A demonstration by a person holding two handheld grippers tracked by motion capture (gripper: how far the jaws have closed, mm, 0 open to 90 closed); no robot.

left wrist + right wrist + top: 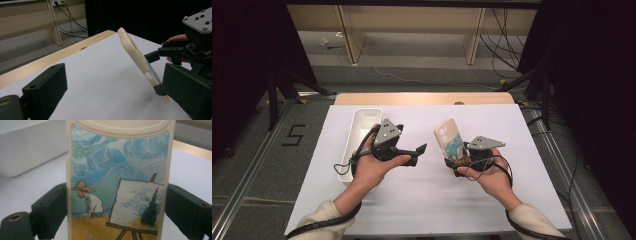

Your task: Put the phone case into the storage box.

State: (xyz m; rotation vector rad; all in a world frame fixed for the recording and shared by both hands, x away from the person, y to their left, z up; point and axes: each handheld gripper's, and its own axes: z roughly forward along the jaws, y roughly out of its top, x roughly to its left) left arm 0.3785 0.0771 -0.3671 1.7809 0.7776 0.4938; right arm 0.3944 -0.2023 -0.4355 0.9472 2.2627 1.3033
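Right claw (457, 161) clamps the phone case (449, 139) by its long edges, lifting it tilted above the desk (512, 150), right of the white tray (357, 131), probably to keep its painted back visible. Left claw (421, 150) gapes wide, empty, facing the case.

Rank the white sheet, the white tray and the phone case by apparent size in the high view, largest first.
1. white sheet
2. white tray
3. phone case, raised toward the camera in the right gripper, so it looks somewhat enlarged.
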